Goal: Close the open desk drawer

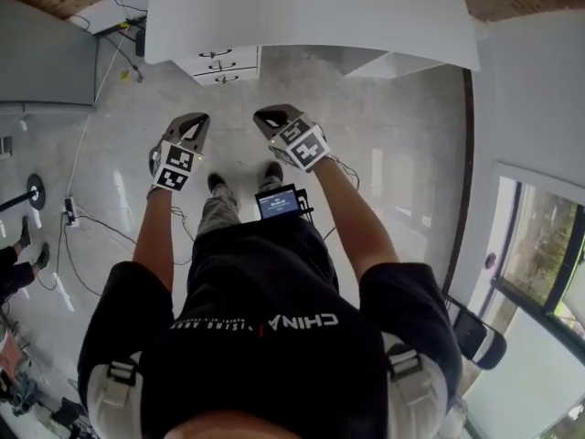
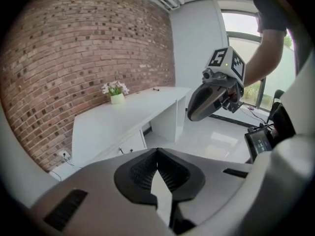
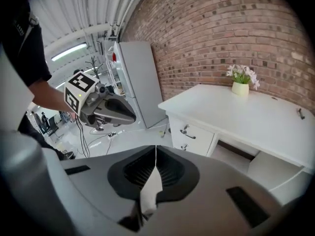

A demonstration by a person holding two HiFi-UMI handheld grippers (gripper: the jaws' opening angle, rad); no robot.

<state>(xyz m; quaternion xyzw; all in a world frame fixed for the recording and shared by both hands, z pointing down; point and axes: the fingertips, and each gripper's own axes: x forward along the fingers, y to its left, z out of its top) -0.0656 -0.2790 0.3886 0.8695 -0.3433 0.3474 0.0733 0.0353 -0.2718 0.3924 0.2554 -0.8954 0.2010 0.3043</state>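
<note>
head view first: the person is standing on the pale floor (image 1: 393, 135), facing the white desk (image 1: 311, 12) and holding both tools out in front. the left gripper (image 1: 195, 120) and the right gripper (image 1: 268, 115) are pointing toward the desk, side by side and well apart from it. the desk drawers (image 1: 222, 65) are sitting under the desk's left end, with three dark handles showing on their fronts. from up here i can't tell whether one is standing out. a small screen (image 1: 279, 202) is glowing at the person's waist, and cables (image 1: 82, 231) are trailing over the floor on the left.

left gripper view now: its jaws are pressing together at the tips, with nothing between them. they're aiming along the desk toward the brick wall (image 2: 74, 58), where a flower pot (image 2: 117, 97) is sitting on the desktop. the right gripper is floating at upper right in mid air, touching nothing.

right gripper view: the jaws are meeting along a thin line, and they're empty too. beyond them the drawers are showing below the desktop's near corner, two handles visible, the fronts looking about level with each other. a grey cabinet (image 3: 140, 82) is standing left of the desk, and the left gripper is hanging in the air in front of it.
</note>
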